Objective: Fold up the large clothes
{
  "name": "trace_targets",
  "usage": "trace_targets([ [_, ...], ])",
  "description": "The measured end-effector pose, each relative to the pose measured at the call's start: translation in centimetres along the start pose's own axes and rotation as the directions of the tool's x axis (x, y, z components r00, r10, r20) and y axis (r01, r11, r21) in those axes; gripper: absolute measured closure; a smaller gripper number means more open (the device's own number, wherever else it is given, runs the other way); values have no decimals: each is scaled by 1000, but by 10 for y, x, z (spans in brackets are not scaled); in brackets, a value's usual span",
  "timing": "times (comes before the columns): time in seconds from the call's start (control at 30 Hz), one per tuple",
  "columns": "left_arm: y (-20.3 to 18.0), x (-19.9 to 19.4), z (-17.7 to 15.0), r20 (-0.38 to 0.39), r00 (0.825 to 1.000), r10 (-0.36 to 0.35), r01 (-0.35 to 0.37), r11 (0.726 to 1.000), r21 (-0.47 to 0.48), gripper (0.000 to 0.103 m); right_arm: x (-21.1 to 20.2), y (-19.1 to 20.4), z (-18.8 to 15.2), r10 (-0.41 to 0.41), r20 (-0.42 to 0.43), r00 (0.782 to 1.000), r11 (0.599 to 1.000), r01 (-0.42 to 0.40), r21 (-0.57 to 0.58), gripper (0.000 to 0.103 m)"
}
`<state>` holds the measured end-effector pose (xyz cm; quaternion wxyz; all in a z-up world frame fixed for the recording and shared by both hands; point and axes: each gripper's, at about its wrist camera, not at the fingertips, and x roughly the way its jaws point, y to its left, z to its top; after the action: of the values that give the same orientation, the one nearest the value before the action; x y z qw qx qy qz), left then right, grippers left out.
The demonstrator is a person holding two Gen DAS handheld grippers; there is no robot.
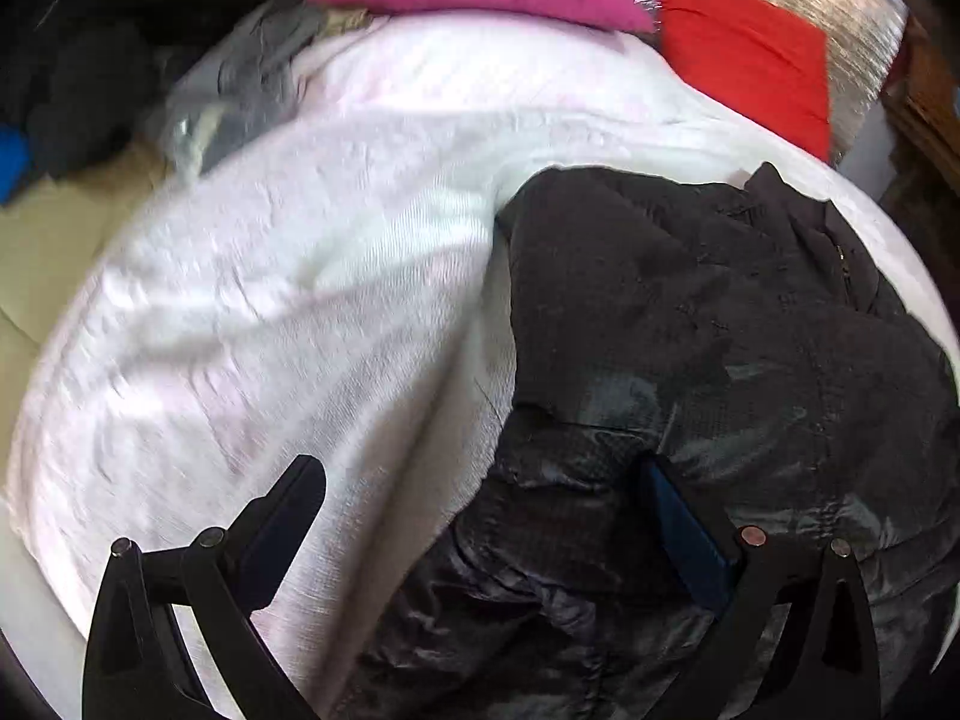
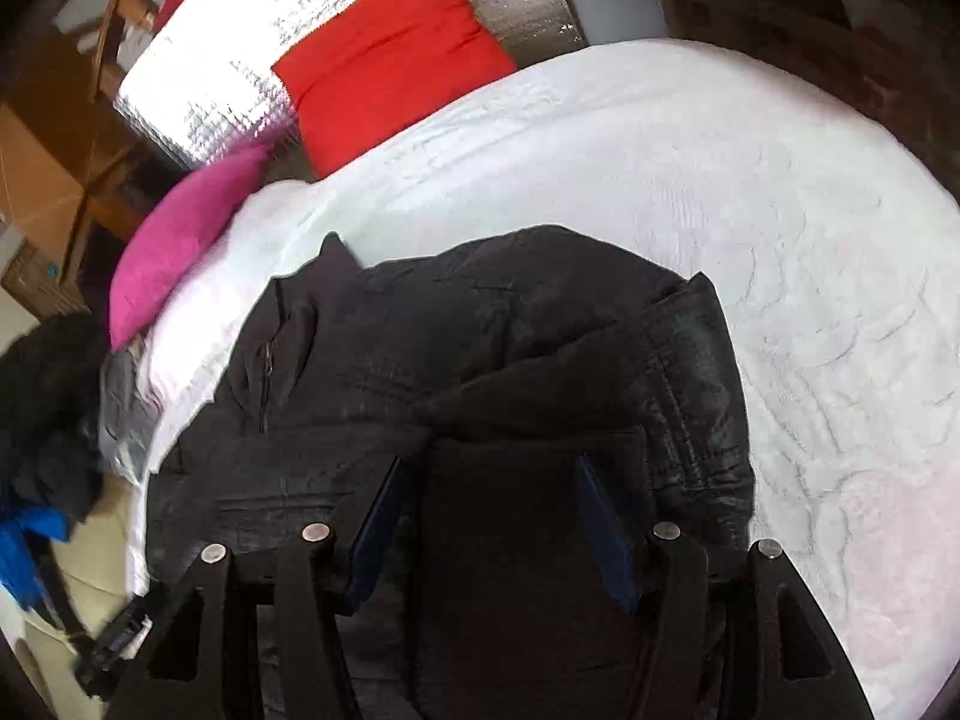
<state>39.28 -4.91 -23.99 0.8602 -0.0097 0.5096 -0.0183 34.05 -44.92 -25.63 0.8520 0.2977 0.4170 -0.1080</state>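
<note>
Jacket position: black jacket [image 2: 480, 360] lies on the white bedspread [image 2: 750, 210] at the near edge of the bed, spread just ahead of and beneath both grippers; in the left wrist view it fills the lower right [image 1: 720, 330].
Direction from fingers: for the right gripper [image 2: 495, 516] the jacket lies straight ahead and under the tips; for the left gripper [image 1: 480, 522] it lies ahead and to the right, with bare bedspread under the left-hand finger.
Long axis: seems to run from the collar and zip [image 2: 267, 360] at the left of the right wrist view across to the folded sleeve or hem at the right, though bunching makes this hard to be sure of.
Nearer hand: the right one, judged by how squarely it sits over the cloth.
Right fingers: parted about halfway, a dark fold of the jacket between the blue pads; whether the pads press on it cannot be told.
Left fingers: spread wide, nothing clamped; the right-hand pad sits over the shiny lining, the other over the bedspread.
Jacket look: matte black outer, glossy quilted lining showing in places, thick and rumpled, partly doubled over itself.
Surroundings: red cushion [image 2: 390, 54] and pink cushion [image 2: 186, 240] at the far end, well apart from the jacket.
</note>
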Motion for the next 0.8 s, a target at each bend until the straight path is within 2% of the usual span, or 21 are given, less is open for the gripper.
trace_targets([
  [0.2,12,-18,6,55,998,-28,29,999,-19,0,-42,18,5,25,74,997,999,-22,-49,41],
  [0.27,19,-20,9,58,996,-67,69,997,-26,0,-63,15,9,10,126,992,998,-2,-62,33],
  [0.3,23,-19,12,48,994,-101,102,994,-26,0,-71,7,13,-1,152,988,999,9,-51,20],
  [0.33,25,-15,16,27,991,-132,132,991,-21,0,-76,-3,15,-17,171,985,999,23,-32,13],
  [0.37,27,-11,18,4,987,-160,160,987,-15,0,-78,-14,17,-30,178,984,999,32,-6,13],
  [0.43,32,1,24,-40,975,-218,218,976,-5,0,-77,-40,20,-11,148,989,998,3,57,13],
  [0.53,35,19,31,-82,949,-303,302,953,-26,0,-56,-70,21,46,47,998,988,-52,142,13],
  [0.6,36,24,32,-95,927,-362,358,932,-56,0,-40,-75,20,88,1,996,986,-87,144,13],
  [0.67,27,20,30,-79,917,-391,387,920,-57,0,-24,-72,18,133,-53,990,984,-125,131,13],
  [0.77,17,16,28,-78,883,-463,461,887,-43,0,-1,-59,9,186,-131,974,980,-176,88,13],
  [0.8,15,16,28,-73,885,-461,459,888,-38,0,5,-51,7,169,-153,974,985,-162,56,12],
])
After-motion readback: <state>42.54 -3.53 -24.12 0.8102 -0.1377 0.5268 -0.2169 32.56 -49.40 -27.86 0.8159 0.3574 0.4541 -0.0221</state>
